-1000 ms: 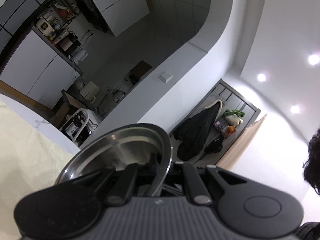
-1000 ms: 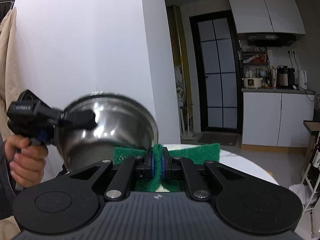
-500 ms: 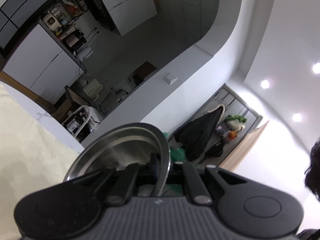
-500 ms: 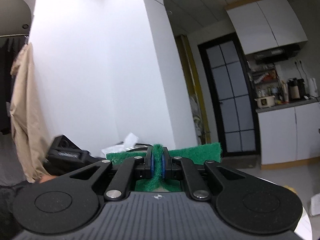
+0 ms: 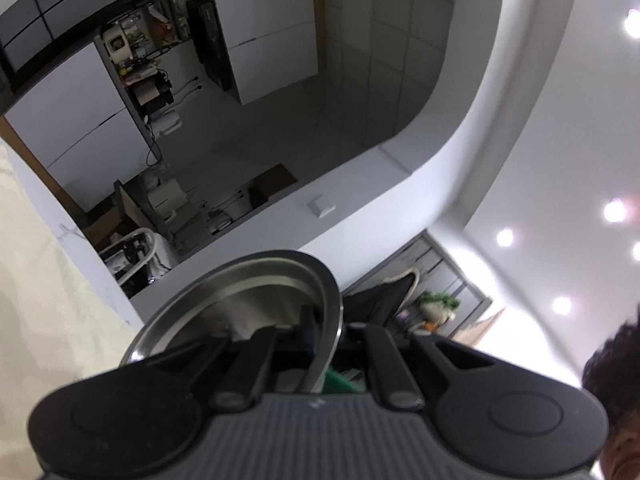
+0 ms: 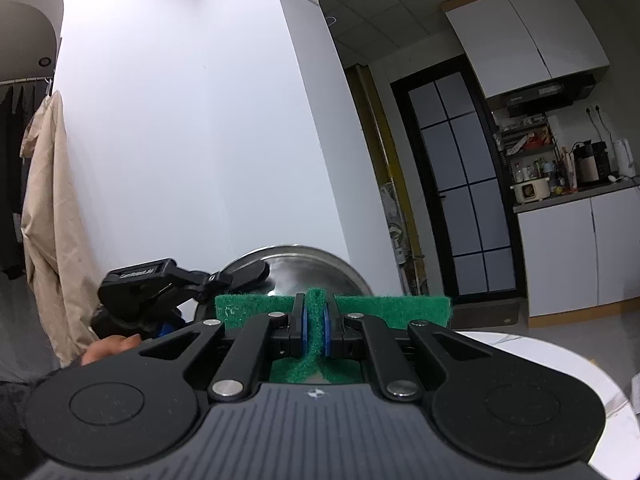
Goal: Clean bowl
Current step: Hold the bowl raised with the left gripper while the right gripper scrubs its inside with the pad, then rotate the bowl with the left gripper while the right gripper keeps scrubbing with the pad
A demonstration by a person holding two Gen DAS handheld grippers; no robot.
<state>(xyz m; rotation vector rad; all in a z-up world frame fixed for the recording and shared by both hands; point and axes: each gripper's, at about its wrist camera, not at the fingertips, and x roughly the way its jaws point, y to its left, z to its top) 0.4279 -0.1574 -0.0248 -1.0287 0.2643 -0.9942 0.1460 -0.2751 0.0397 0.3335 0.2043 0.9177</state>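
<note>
One bowl rim (image 5: 334, 312) btwn left jaws, seemingly.

From where I sit, my left claw (image 5: 326, 336) hides the near side of the steel bowl (image 5: 256, 296) behind its own black body, so I cannot see the bottom. A sliver of green scouring pad (image 5: 338, 380) peeks out just right of the rim. On the right claw (image 6: 315, 326), the pad (image 6: 392, 308) covers the bowl's (image 6: 304, 268) lower half. Small countertop items (image 6: 536, 184) far right are too tiny to name.
</note>
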